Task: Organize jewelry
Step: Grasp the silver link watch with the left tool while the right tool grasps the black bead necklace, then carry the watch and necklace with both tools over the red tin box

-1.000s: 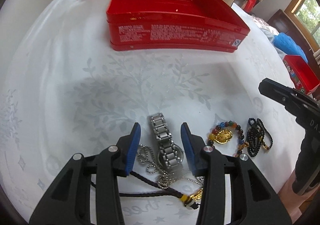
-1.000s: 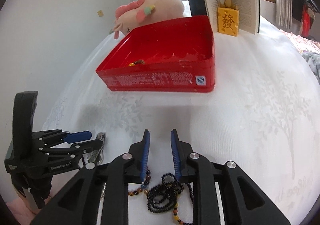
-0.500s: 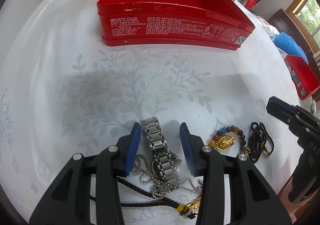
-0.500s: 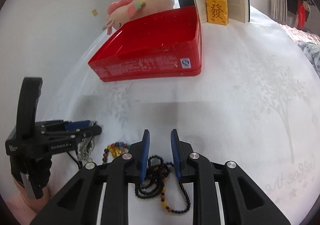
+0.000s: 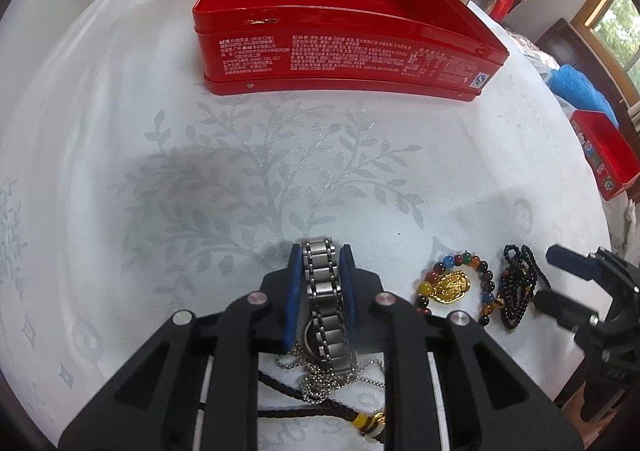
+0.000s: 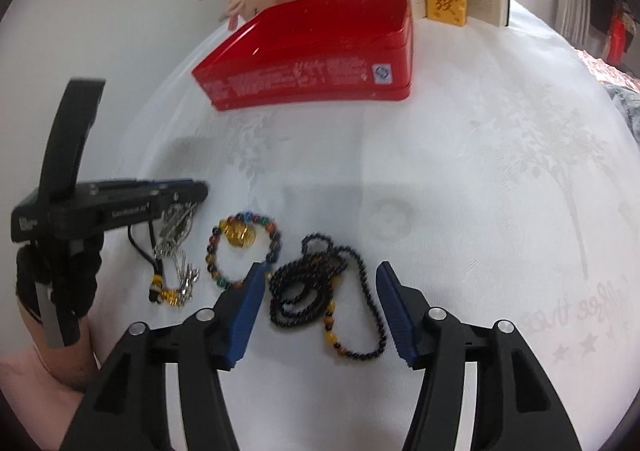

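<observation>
The left gripper (image 5: 320, 283) is closing, its blue pads against both edges of the steel watch band (image 5: 322, 291); behind its fingers the left wrist view alone shows a silver chain (image 5: 320, 383) and a dark cord (image 5: 304, 403). Only the right wrist view shows the right gripper (image 6: 320, 303) opening wide, the black bead necklace (image 6: 316, 291) lying loose on the desk (image 6: 480, 191) between its fingers, untouched. The coloured bead bracelet (image 6: 244, 247) lies just left of its left finger. The red tin (image 6: 312, 63) sits well ahead of both.
</observation>
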A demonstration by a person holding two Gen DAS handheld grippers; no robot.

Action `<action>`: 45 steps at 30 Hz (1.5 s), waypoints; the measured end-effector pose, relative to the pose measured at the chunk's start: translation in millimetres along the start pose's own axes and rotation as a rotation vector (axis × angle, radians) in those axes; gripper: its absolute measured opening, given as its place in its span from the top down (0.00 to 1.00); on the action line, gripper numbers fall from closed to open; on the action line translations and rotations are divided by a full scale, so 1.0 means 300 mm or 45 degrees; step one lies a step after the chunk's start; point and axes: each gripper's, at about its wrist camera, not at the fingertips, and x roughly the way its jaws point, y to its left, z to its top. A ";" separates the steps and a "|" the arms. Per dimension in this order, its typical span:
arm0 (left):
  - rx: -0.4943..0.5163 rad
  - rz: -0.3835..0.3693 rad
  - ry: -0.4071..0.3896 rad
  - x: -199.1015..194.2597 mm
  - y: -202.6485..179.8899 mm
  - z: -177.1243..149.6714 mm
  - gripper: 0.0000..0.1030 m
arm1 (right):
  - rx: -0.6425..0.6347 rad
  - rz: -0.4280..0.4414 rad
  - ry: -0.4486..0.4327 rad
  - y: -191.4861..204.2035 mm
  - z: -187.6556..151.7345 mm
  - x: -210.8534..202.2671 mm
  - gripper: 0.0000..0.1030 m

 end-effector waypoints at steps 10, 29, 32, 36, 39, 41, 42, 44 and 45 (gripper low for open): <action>0.014 0.008 -0.012 0.008 -0.012 0.008 0.83 | -0.183 -0.156 0.045 0.098 -0.038 0.079 0.39; -0.057 -0.104 -0.030 -0.002 0.033 0.021 0.86 | -0.098 0.007 -0.013 0.035 -0.032 0.048 0.85; -0.065 -0.119 -0.055 -0.026 0.041 0.026 0.86 | -0.056 0.052 -0.048 0.014 -0.018 0.021 0.85; -0.069 -0.137 -0.114 -0.080 0.041 0.033 0.86 | -0.031 0.071 -0.107 -0.002 0.011 -0.028 0.86; -0.071 -0.148 -0.154 -0.120 0.038 0.040 0.86 | -0.026 0.080 -0.151 -0.008 0.035 -0.067 0.86; -0.071 -0.149 -0.175 -0.139 0.035 0.048 0.86 | -0.024 0.086 -0.170 -0.009 0.049 -0.084 0.86; -0.071 -0.151 -0.187 -0.150 0.033 0.051 0.86 | -0.022 0.094 -0.179 -0.013 0.054 -0.095 0.86; -0.070 -0.157 -0.205 -0.167 0.031 0.054 0.86 | -0.022 0.102 -0.194 -0.012 0.066 -0.109 0.86; -0.070 -0.159 -0.213 -0.175 0.034 0.051 0.86 | -0.021 0.111 -0.203 -0.012 0.075 -0.116 0.86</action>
